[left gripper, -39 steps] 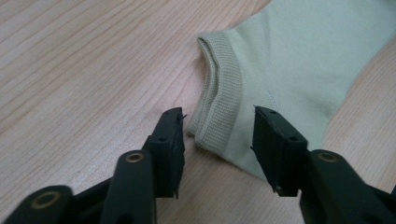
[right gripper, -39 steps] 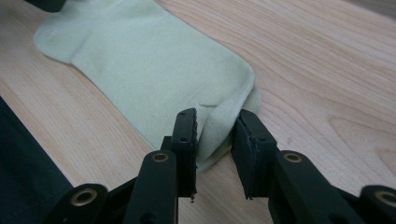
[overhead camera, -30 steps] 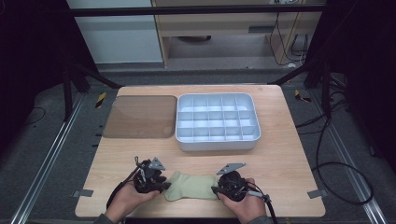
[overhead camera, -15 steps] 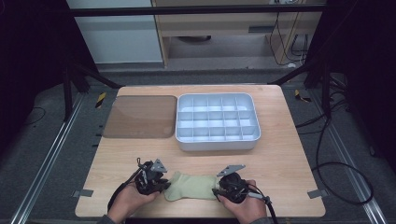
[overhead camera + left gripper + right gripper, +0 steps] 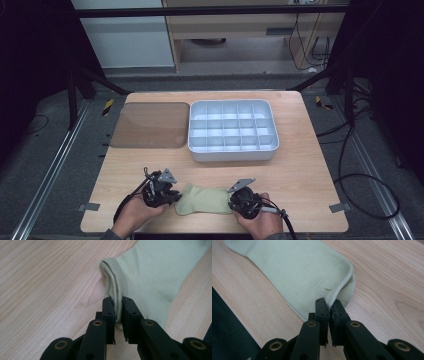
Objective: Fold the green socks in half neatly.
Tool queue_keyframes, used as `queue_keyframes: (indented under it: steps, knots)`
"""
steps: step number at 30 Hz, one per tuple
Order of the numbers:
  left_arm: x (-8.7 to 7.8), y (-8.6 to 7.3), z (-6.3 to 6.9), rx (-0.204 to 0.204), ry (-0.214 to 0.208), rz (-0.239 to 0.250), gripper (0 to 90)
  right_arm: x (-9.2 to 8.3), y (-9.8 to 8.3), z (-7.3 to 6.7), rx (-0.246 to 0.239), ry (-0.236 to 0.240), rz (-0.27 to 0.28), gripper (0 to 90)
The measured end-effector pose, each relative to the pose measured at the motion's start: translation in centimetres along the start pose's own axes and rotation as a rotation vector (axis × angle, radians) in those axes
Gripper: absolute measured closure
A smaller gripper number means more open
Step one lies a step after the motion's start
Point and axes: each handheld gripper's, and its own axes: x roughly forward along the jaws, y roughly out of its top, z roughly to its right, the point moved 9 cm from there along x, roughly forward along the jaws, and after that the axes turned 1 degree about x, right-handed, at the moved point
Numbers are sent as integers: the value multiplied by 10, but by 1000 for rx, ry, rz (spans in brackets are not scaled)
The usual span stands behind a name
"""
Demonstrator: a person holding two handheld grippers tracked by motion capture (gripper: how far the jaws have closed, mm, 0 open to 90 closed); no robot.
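Your right gripper (image 5: 328, 305) had just closed its jaws on the toe edge of the sock (image 5: 206, 199), while your left gripper (image 5: 118, 307) already clenched the cuff. The sock lay flat on the table (image 5: 310, 170) near you, pinched at both ends, ready for lifting or folding.

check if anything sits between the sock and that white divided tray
Nothing visible does. The sock lies at the near table edge, pinched at its ends by the left gripper and right gripper; bare wood runs from it to the tray.
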Motion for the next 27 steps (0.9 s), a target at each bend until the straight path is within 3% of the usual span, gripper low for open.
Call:
queue_keyframes:
  steps: [27]
  knots:
    - [-7, 3, -2, 23, 2, -33, 810, -1, -1, 2, 11, 24, 8, 876]
